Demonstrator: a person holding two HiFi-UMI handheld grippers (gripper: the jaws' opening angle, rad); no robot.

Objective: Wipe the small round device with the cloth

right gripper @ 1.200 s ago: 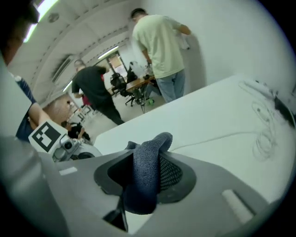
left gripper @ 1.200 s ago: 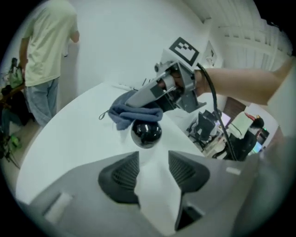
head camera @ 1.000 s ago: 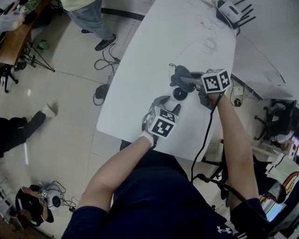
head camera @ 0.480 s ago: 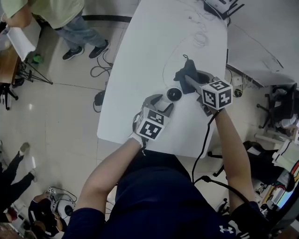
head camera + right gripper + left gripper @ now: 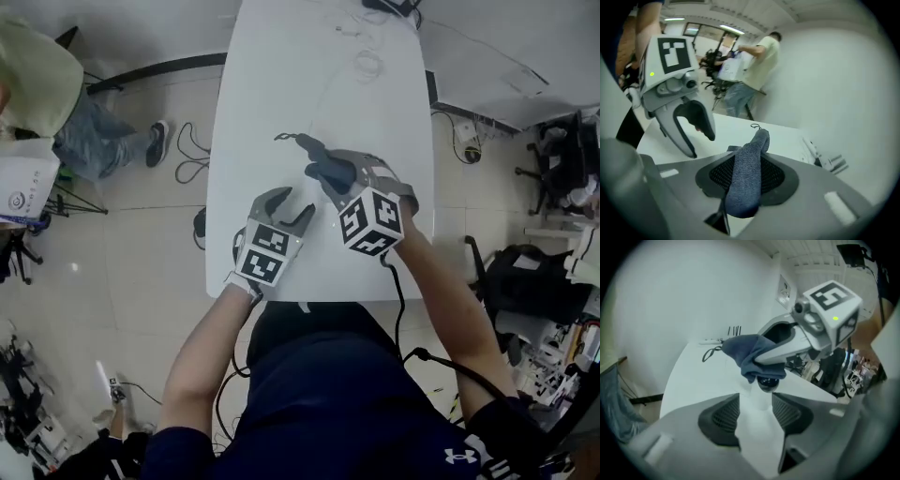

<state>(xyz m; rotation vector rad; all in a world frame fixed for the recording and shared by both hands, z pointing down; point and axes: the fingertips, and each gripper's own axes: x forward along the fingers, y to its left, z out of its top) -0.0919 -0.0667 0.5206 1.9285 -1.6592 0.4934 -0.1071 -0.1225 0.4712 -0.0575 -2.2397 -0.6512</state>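
My right gripper (image 5: 328,178) is shut on a dark blue cloth (image 5: 319,161), which is bunched between its pads (image 5: 776,176) and sticks out past them. The cloth (image 5: 745,350) hangs just over the small round device (image 5: 768,383), a black dome on a white body that sits on the white table (image 5: 262,94). In the head view the cloth and the right gripper hide the device. My left gripper (image 5: 292,204) is open, its tips just short of the device, with only white showing in the gap. From the right gripper view the left gripper (image 5: 701,143) stands off to the left of the cloth (image 5: 747,183).
Thin cables (image 5: 367,64) lie at the table's far end. A person in a pale green top (image 5: 37,84) stands on the floor to the left. Black chairs and clutter (image 5: 525,272) stand to the right. The table's near edge (image 5: 319,298) is close behind both grippers.
The right gripper has rolled and come up and over toward the left gripper with the cloth, which now covers the device in the head view. The left gripper has shifted a little.
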